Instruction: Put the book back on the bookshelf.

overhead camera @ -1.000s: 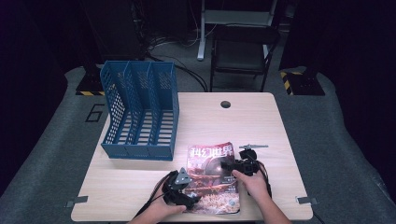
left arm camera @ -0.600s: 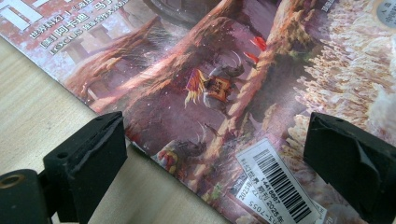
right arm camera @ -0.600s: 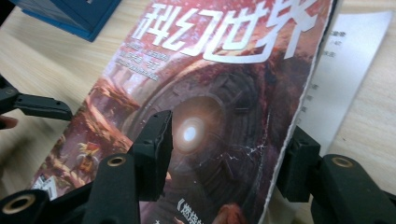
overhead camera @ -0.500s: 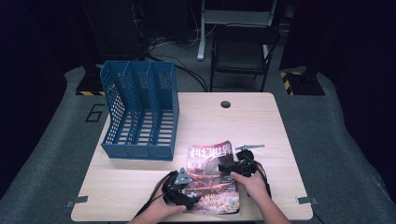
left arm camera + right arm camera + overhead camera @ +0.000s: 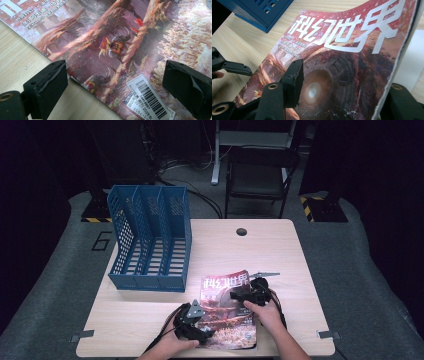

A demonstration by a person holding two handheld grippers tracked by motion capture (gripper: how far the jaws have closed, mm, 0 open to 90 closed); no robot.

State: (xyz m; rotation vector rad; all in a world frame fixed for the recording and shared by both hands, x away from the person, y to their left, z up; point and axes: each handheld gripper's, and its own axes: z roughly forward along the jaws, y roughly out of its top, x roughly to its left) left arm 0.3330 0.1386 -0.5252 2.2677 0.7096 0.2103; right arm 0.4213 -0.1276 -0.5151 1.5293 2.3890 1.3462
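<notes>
Left gripper (image 5: 196, 324): low over the near-left part of the magazine, held by the person's left hand (image 5: 172, 346); in the left gripper view its two black jaws stand wide apart above the cover, pressing on nothing.
Right gripper (image 5: 248, 295): held by the right hand (image 5: 267, 314) at the magazine's right side, pointing left across it; in the right gripper view one jaw lies over the cover and the other sits beyond the raised right edge, so the edge is between them; I cannot tell whether the pads press on it.
Magazine (image 5: 227, 310): at the near edge of the table, between the two hands, its right edge lifted and the cover bowed.
Writing: large white Chinese characters across the top of the red cover (image 5: 347, 27); a white barcode sticker (image 5: 148, 100) near the lower corner, its digits too small to read surely.
File rack (image 5: 150, 240): blue, perforated, three compartments, upright on the left of the table, well apart from the magazine.
Table (image 5: 280, 250): pale wood grain, a round cable hole (image 5: 241, 231) near the far edge.
Room: dark; grey floor mat with a "6" (image 5: 102, 240) marked on it, a black chair (image 5: 260, 175) beyond the table.
</notes>
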